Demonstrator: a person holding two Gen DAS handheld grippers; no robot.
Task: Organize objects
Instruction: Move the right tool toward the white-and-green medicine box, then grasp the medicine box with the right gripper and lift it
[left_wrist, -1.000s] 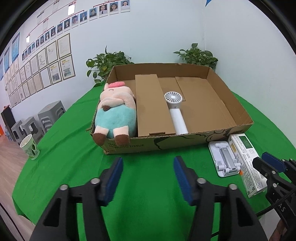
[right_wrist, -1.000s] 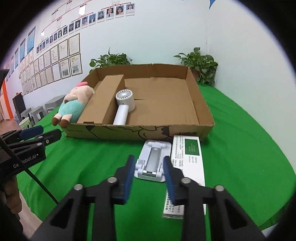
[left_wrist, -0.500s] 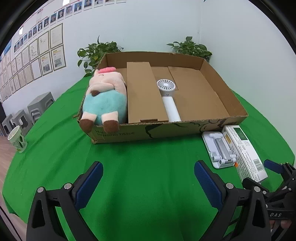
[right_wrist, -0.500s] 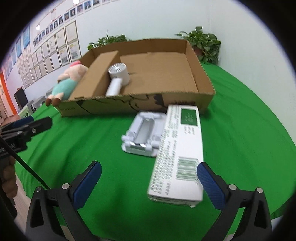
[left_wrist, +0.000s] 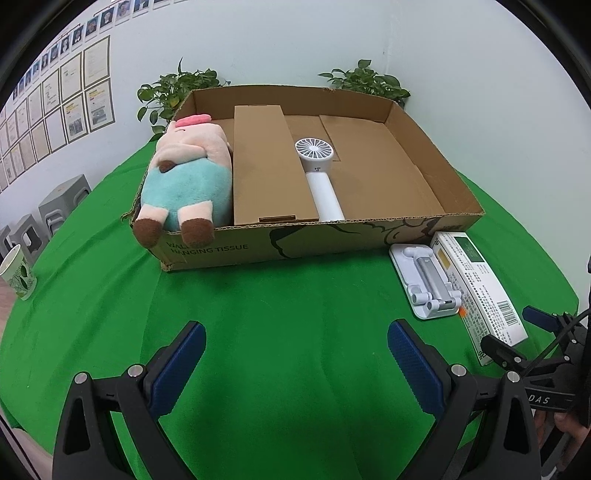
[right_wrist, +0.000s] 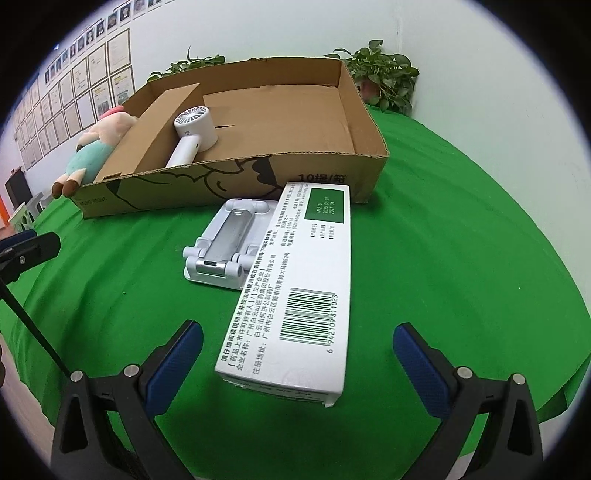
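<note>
A white medicine box (right_wrist: 295, 291) printed with a barcode and green panel lies flat on the green tabletop (right_wrist: 443, 258), touching a folded white phone stand (right_wrist: 225, 243). Both sit just before the cardboard box (left_wrist: 295, 243) holding a plush pig (left_wrist: 184, 177) and white handheld fan (left_wrist: 319, 170).

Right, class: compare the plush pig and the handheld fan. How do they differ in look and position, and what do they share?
The pig is soft, pink and teal; the fan is hard, white plastic. The pig fills the left compartment, feet overhanging the front wall of the box; the fan lies wholly inside, right of the cardboard divider. Both lie lengthwise in the box.
</note>
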